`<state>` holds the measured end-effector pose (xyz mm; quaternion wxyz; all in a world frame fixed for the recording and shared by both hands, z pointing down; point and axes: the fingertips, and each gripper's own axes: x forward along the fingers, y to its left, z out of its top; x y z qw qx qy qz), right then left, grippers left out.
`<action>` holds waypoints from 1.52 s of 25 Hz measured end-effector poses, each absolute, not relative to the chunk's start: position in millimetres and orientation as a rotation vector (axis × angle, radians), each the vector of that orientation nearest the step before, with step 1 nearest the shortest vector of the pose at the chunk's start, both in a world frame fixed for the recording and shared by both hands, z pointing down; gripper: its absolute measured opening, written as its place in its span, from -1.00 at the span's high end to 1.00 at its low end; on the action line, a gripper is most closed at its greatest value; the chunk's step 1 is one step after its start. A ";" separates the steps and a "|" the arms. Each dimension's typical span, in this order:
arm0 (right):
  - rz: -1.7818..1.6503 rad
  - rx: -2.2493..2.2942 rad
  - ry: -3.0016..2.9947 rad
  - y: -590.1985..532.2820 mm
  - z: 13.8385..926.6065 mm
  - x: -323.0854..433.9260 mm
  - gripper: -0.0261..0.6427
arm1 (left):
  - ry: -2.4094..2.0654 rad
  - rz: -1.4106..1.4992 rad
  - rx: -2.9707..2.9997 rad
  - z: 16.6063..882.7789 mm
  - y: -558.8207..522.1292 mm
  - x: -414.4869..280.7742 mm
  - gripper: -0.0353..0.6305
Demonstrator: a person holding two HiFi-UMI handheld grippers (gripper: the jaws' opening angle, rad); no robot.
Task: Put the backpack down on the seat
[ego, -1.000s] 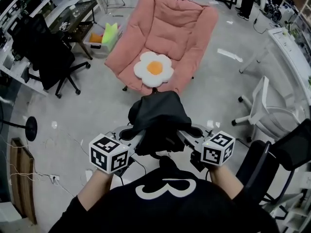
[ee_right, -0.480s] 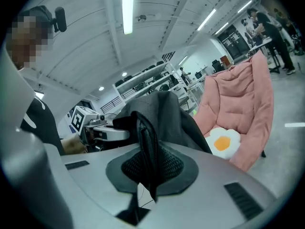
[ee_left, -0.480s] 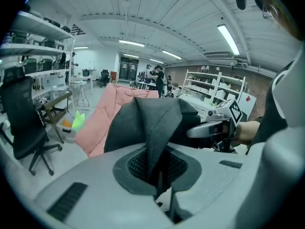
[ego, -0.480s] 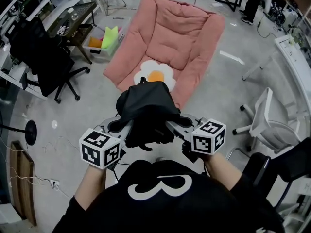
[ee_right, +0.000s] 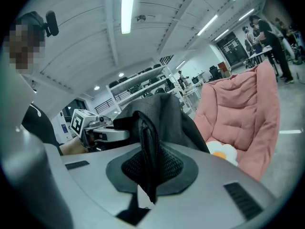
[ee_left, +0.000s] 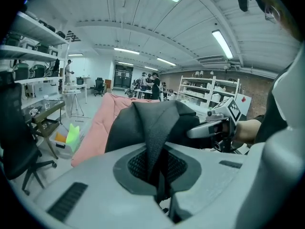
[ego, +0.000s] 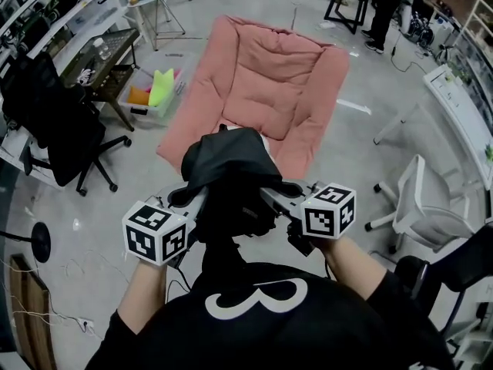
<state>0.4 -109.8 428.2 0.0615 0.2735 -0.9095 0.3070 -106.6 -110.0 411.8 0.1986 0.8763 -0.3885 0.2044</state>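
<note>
Workshop with a grey floor [ego: 115,172], with shelving and office chairs at its edges. Nearest us, the left tool [ego: 192,204] and the right tool [ego: 273,197] are each clenched on a strap, the left strap [ee_left: 155,137] and the right strap [ee_right: 145,142] pinched flat between the jaws. Between the two tools the backpack [ego: 227,164] hangs in the air, resting on nothing. Beyond it stands the pink seat [ego: 269,75], whose front edge the backpack overlaps in the head view. We cannot tell whether it is over the seat yet. A flower cushion [ee_right: 221,152] lies at the front of the seat, just past the backpack.

We judge the step in hand to be the carry toward the seat, with the set-down not yet begun. The next move calls for bringing both tools forward together, lowering until the seat takes the weight, then letting go of both straps. The cushion may sit under the backpack and tip it.
</note>
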 end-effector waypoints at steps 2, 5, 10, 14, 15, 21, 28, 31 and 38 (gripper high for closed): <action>0.940 0.869 -2.730 -136.8 432.3 -2.2 0.87 | -1.025 0.563 2.462 417.2 -140.4 -109.4 0.85; 0.987 0.952 -2.689 -178.3 440.7 -3.4 0.86 | -0.923 0.571 2.458 427.6 -189.0 -110.8 0.85; 1.082 1.110 -2.611 -250.8 449.0 -2.5 0.86 | -0.773 0.621 2.470 435.2 -274.3 -108.5 0.85; 1.114 1.245 -2.546 -307.5 458.1 -1.3 0.86 | -0.667 0.663 2.491 444.9 -340.9 -105.3 0.85; 1.129 1.278 -2.527 -319.7 461.1 1.1 0.86 | -0.640 0.670 2.497 448.1 -355.3 -102.6 0.85; 1.159 1.421 -2.416 -389.9 479.1 16.0 0.86 | -0.520 0.698 2.521 468.5 -437.4 -83.5 0.85; 1.181 1.551 -2.301 -453.0 515.9 34.8 0.86 | -0.413 0.764 2.513 508.9 -510.8 -60.2 0.85; 1.179 1.602 -2.279 -474.8 528.3 46.6 0.86 | -0.387 0.778 2.534 522.6 -536.4 -46.1 0.85; 1.124 1.681 -2.242 -518.8 560.0 74.7 0.86 | -0.353 0.801 2.583 554.2 -579.8 -18.7 0.85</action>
